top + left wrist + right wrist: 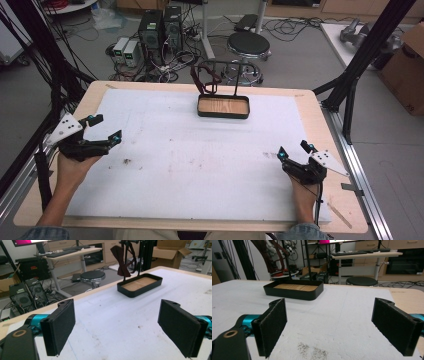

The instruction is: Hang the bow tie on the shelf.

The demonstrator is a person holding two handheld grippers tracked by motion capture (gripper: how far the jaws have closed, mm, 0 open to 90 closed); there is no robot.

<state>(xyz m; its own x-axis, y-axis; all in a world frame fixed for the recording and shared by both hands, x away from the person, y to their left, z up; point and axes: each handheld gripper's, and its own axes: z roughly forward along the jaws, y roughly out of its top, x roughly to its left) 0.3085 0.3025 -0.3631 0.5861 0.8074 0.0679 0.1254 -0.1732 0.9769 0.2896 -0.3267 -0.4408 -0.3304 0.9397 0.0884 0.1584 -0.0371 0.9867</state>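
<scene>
Two tongs rest at the near edge of the table, one on each side. The left tongs sit at the left side, held by a hand, and their two black pads are wide apart with nothing between them. In the left gripper view the pads stand far from each other over the white sheet. The right tongs sit at the right side, and their pads are wide apart too, with nothing between them. In the right gripper view there are some small dark crumbs on the white sheet just in front of the pads. A black tray with a wooden floor stands near the far edge of the table, in the middle, well apart from both tongs. A thin black stand rises from the back of the tray. A dark red bow tie hangs from the stand, above the tray. Both tongs point toward the tray.
</scene>
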